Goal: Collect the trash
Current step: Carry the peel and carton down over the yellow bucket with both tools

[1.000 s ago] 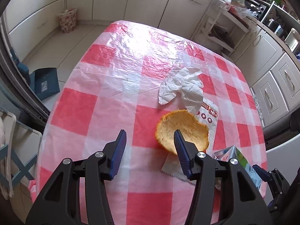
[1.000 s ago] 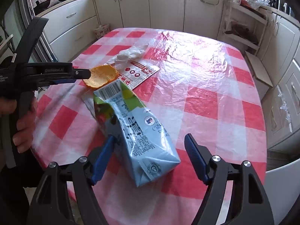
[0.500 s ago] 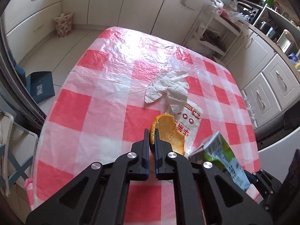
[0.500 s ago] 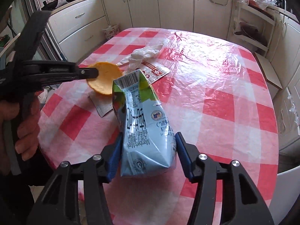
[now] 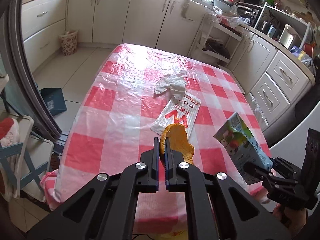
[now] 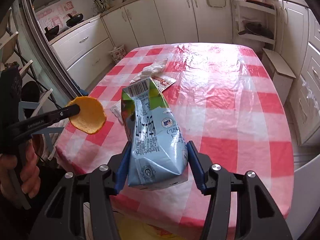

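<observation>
My left gripper (image 5: 162, 140) is shut on an orange peel (image 5: 179, 143) and holds it above the near edge of the table; the peel also shows in the right wrist view (image 6: 89, 118). My right gripper (image 6: 158, 150) is shut on a crumpled blue-green milk carton (image 6: 152, 132), lifted off the table; the carton shows at the right in the left wrist view (image 5: 243, 146). A white-and-red wrapper (image 5: 178, 114) and a crumpled white tissue (image 5: 173, 83) lie on the red-and-white checked tablecloth (image 5: 112, 104).
White kitchen cabinets (image 5: 112, 14) stand behind the table. A small patterned bin (image 5: 68, 42) stands on the floor at the far left. A blue box (image 5: 53, 102) lies on the floor left of the table. A shelf rack (image 5: 216, 46) stands beyond the far corner.
My left gripper shut on the orange peel and lifted it off the table. My right gripper shut on the milk carton and raised it. Both pulled back toward the table's near edge.
</observation>
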`<action>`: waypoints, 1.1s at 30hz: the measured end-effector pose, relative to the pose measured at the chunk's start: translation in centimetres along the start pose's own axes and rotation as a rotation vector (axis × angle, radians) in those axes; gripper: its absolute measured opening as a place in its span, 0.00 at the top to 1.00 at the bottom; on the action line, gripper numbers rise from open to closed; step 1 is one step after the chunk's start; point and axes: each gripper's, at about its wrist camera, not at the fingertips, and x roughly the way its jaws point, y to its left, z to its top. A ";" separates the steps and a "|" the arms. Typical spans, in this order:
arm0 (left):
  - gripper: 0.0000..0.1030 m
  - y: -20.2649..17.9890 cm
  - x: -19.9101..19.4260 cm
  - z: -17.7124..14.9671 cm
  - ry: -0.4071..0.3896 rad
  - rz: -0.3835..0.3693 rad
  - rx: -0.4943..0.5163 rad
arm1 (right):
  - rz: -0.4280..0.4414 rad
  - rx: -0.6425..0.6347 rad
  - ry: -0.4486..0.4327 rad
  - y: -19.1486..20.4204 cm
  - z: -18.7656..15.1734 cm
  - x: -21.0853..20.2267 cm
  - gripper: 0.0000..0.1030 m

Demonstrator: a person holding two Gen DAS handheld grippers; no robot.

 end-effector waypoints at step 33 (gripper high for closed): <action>0.96 -2.1 -5.9 -5.0 -0.096 0.041 0.130 | 0.024 0.020 -0.030 2.1 -4.9 -3.2 0.48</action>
